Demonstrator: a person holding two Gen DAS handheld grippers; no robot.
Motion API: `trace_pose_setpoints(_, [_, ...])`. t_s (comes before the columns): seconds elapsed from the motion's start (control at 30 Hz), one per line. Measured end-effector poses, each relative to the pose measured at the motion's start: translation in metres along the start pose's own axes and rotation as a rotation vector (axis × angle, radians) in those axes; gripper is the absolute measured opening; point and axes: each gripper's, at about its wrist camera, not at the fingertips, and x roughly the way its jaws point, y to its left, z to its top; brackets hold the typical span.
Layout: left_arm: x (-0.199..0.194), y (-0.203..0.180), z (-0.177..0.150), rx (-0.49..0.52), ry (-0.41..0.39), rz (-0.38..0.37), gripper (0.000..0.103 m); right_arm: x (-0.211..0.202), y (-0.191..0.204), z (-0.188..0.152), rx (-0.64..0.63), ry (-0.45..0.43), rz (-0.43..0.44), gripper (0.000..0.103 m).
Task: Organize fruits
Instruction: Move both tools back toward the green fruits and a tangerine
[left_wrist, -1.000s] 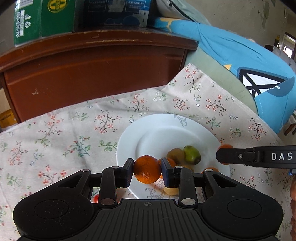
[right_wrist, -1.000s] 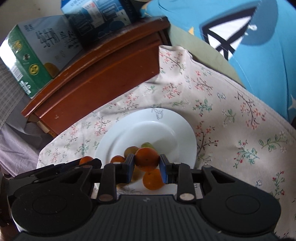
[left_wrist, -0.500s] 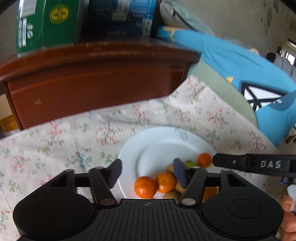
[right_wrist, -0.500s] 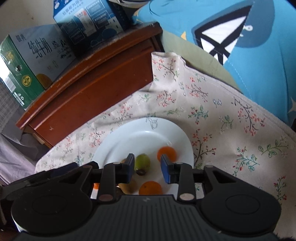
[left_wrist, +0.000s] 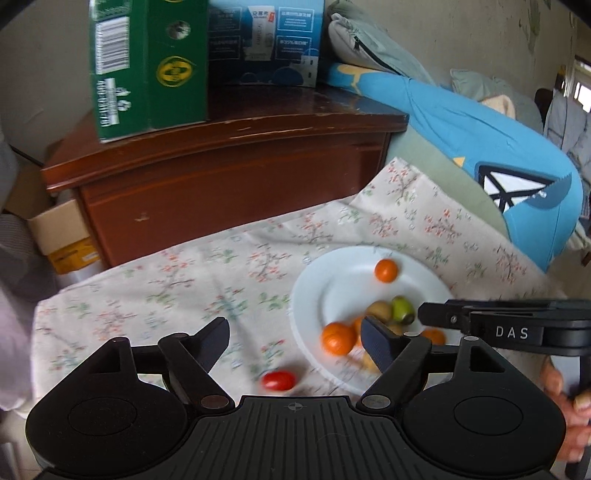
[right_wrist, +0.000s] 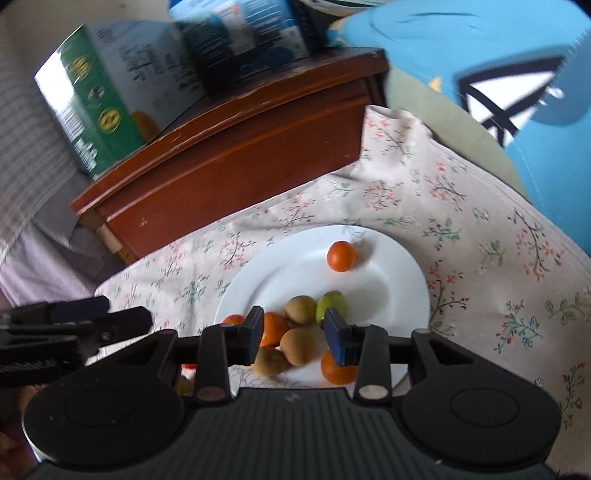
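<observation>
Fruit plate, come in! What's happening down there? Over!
Left gripper and right gripper just opened, both empty. Oranges, kiwis on white plate. Red tomato off plate, on cloth.

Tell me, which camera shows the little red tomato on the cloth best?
The left wrist view: the red tomato lies in full sight on the floral cloth, beside the white plate. The right wrist view shows only a red sliver behind its own gripper.

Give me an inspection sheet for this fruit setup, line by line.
Surface: floral tablecloth.
Job's things: white plate holding oranges, brown kiwis and a green fruit; lone orange at its far side; red tomato on the cloth beside the plate.
Clutter: nothing seen.
Grippers: left tongs open, have just been opening, nothing between; right tongs open, likewise empty.
Cables: nothing seen.
Surroundings: wooden cabinet, green carton, blue cushion.
</observation>
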Motion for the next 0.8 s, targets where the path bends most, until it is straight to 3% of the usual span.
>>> trace_pose_setpoints(0.2, [-0.016,0.016,-0.012,-0.038,0.014,0.029,0.08,0.002,0.015,-0.012,-0.079,0.024,0.019,0.039])
trace_pose_setpoints(0.5, [-0.019,0.016,-0.042,-0.075,0.054,0.0,0.081,-0.001,0.024,-0.026,-0.112,0.066,0.052,0.039])
trace_pose_setpoints(0.8, [-0.009,-0.005,-0.069,-0.008,0.119,-0.037,0.081,-0.01,0.023,-0.034,-0.072,0.086,0.078,0.039])
